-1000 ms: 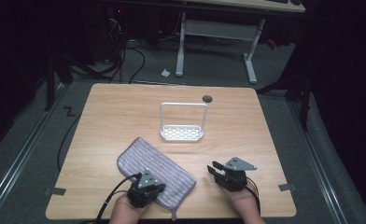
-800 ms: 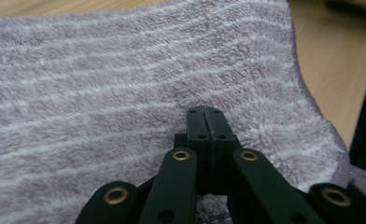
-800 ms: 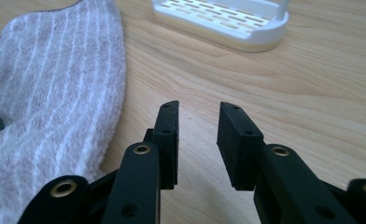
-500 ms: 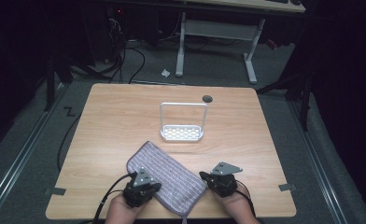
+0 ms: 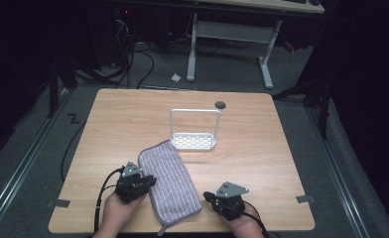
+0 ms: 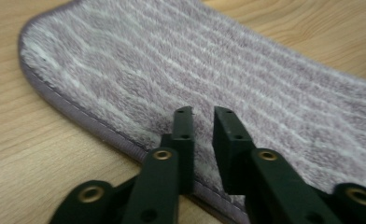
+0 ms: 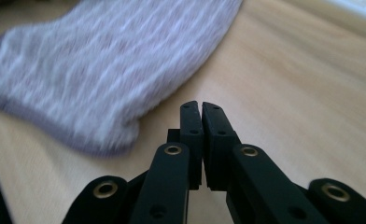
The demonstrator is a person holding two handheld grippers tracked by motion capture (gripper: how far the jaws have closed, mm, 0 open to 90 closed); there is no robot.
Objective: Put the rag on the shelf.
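Your left gripper [image 5: 148,181] sits at the left long edge of the cloth [image 5: 168,185]; its jaws have just been opening and stand slightly apart above the pile, nothing pinched between them. The cloth has swung round since a second ago, now lying lengthwise just in front of the white rack [image 5: 194,130] (repositioning looks done). It is fluffy grey-lilac microfibre, faintly striped, hemmed, with rounded corners. Your right gripper [image 5: 211,199], right of the cloth, is closed and empty.

left hand-held gripper [image 5: 150,181]: black, grey three-cornered plate, black cable | right hand-held gripper [image 5: 208,197]: same | jaws: brass-ringed screw holes
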